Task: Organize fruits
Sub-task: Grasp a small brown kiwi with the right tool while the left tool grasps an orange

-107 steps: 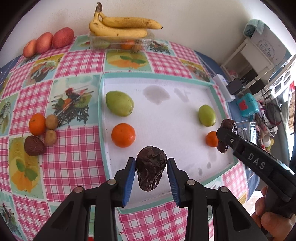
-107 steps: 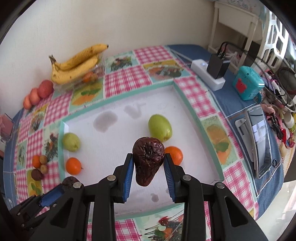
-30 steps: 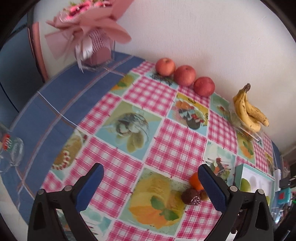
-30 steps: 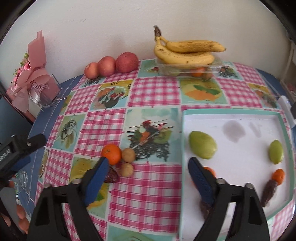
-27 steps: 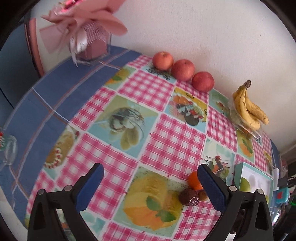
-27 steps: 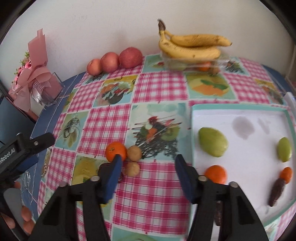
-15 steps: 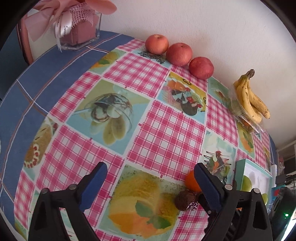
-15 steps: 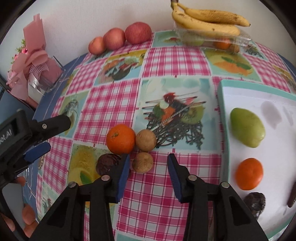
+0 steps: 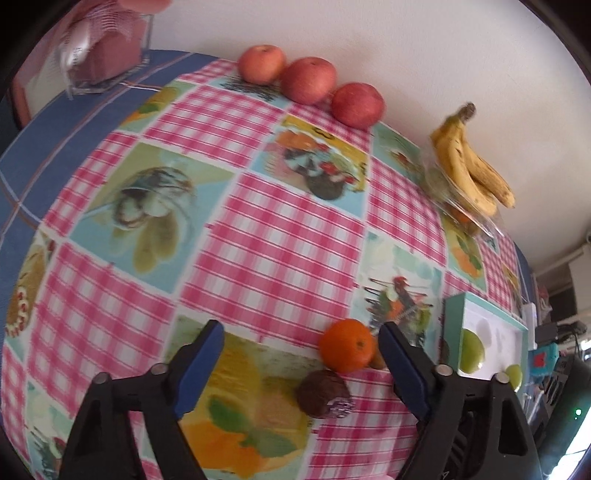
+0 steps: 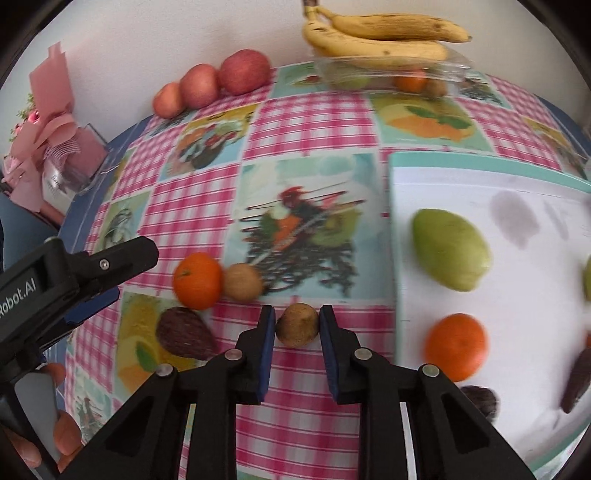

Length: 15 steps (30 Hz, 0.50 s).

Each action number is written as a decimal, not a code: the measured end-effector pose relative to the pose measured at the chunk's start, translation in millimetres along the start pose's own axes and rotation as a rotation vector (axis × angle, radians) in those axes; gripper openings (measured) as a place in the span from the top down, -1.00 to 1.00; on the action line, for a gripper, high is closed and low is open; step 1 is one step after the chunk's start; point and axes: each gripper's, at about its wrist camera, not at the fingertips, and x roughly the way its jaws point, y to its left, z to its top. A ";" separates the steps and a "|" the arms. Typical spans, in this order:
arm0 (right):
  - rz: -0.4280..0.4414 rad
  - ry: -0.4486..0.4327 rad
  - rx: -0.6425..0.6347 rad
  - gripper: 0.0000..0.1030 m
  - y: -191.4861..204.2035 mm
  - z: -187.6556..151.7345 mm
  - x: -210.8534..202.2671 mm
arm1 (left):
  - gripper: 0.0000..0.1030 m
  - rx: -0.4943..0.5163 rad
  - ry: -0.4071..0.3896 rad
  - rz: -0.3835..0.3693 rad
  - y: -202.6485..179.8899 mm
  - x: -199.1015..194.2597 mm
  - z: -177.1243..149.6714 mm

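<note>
My right gripper [image 10: 297, 328] pinches a small brown fruit [image 10: 297, 325] on the checkered cloth [image 10: 317, 125], at nine o'clock from the white tray [image 10: 480, 184]. My left gripper [image 9: 301, 369] hangs wide open near the orange [image 9: 346, 345].

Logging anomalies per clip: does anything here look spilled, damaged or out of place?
Mostly tidy. Two greyish stains mark the white tray, like damp patches or residue. The bananas rest on top of a closed clear plastic box of fruit rather than on the table. Nothing looks damaged or toppled.
</note>
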 end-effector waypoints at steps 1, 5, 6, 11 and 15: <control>-0.004 0.000 0.008 0.51 -4.1 0.0 -1.2 | -0.52 0.006 0.005 -0.004 -2.9 2.2 -1.2; -0.009 -0.003 0.013 0.51 -15.0 -0.4 -6.8 | -0.29 0.013 0.019 -0.008 -11.9 10.2 -5.5; -0.002 -0.004 0.015 0.51 -16.8 -0.6 -8.2 | -0.23 0.009 0.027 -0.018 -13.7 12.7 -6.6; 0.008 -0.018 0.009 0.51 -17.7 -0.6 -15.4 | 0.18 0.011 0.055 -0.043 -22.1 21.4 -11.8; 0.011 -0.043 0.008 0.51 -16.7 1.6 -24.0 | 0.26 0.000 0.038 -0.040 -23.5 17.8 -11.5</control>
